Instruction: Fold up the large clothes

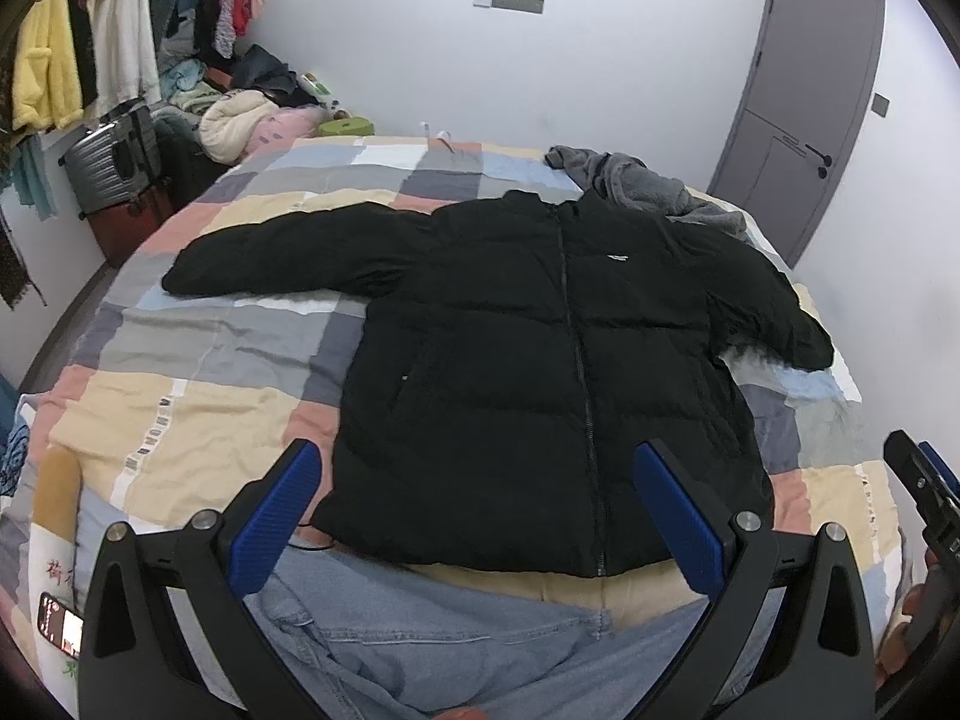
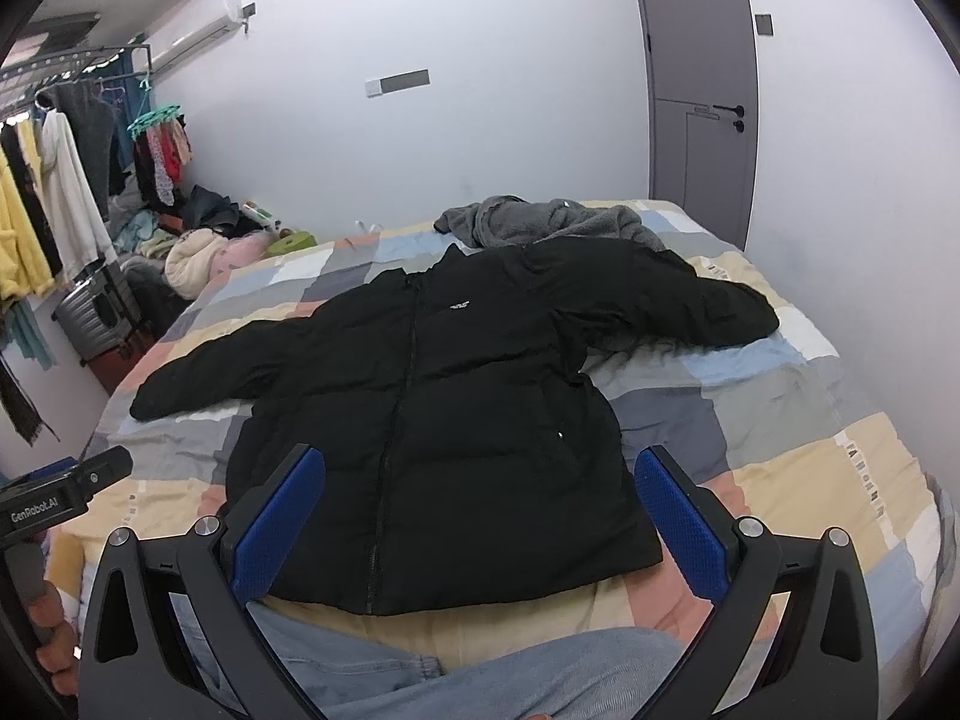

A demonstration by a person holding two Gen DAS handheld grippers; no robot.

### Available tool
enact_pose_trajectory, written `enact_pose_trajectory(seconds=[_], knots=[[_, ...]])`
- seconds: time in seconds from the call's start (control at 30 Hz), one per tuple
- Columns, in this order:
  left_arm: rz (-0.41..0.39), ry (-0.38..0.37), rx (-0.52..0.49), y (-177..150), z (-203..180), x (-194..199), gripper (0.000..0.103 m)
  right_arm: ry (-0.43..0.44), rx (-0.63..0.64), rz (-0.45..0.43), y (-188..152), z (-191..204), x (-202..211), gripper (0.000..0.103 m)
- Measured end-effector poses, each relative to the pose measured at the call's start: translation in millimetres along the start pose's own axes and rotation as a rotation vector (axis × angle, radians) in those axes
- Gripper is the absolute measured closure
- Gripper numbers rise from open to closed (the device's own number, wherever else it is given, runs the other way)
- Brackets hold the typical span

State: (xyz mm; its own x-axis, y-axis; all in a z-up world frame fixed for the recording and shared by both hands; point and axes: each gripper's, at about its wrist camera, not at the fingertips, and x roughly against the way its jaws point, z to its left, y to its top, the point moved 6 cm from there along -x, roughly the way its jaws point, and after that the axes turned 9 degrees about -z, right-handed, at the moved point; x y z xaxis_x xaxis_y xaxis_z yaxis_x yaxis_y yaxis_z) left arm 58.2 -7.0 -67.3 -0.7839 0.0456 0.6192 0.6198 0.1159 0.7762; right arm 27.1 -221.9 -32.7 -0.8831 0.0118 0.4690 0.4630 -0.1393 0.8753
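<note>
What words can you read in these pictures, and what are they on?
"GenRobot.AI": on the left gripper, seen from the right wrist view.
White chest logo on the black jacket: too small to read.
Lettering printed on the bedsheet: too blurred.
Characters on the white item at the bed's near left corner: unclear.
Phone screen: unreadable.

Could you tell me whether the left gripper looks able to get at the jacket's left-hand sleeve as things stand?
Probably yes: the left gripper is open above the black jacket, and its sleeve lies flat on the bedspread, uncovered.

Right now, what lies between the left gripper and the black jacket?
Nothing: in the left wrist view the open left gripper hovers directly over the black jacket hem, nothing intervening.
</note>
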Motion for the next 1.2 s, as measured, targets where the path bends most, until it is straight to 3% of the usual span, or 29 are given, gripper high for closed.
enact_pose_trajectory(seconds=[0.13,0.6,0.87,1.03,1.2], knots=[[-0.020,0.012,-0.012,6.9,-0.9,-13.2,0.000,-0.006,-0.020,-0.039,5.7,-7.7,-10.0,0.000],[-0.148,-0.028,-0.075,57.9,-10.4,-86.8,0.000,-0.061,-0.042,-0.035,37.6,-60.2,-82.5,0.000],[-0.134,0.010,-0.043,48.7,15.3,-150.6,0.000,-0.173,0.040,-0.008,40.2,-90.3,-135.0,0.000],[-0.116,-0.003,-0.028,43.7,24.7,-175.7,0.000,-0.216,0.006,-0.019,46.8,-125.1,-164.2,0.000],[-0.090,-0.018,-0.022,37.4,29.9,-200.0,0.000,-0.239,-0.080,0.060,39.9,-171.4,-207.7,0.000]])
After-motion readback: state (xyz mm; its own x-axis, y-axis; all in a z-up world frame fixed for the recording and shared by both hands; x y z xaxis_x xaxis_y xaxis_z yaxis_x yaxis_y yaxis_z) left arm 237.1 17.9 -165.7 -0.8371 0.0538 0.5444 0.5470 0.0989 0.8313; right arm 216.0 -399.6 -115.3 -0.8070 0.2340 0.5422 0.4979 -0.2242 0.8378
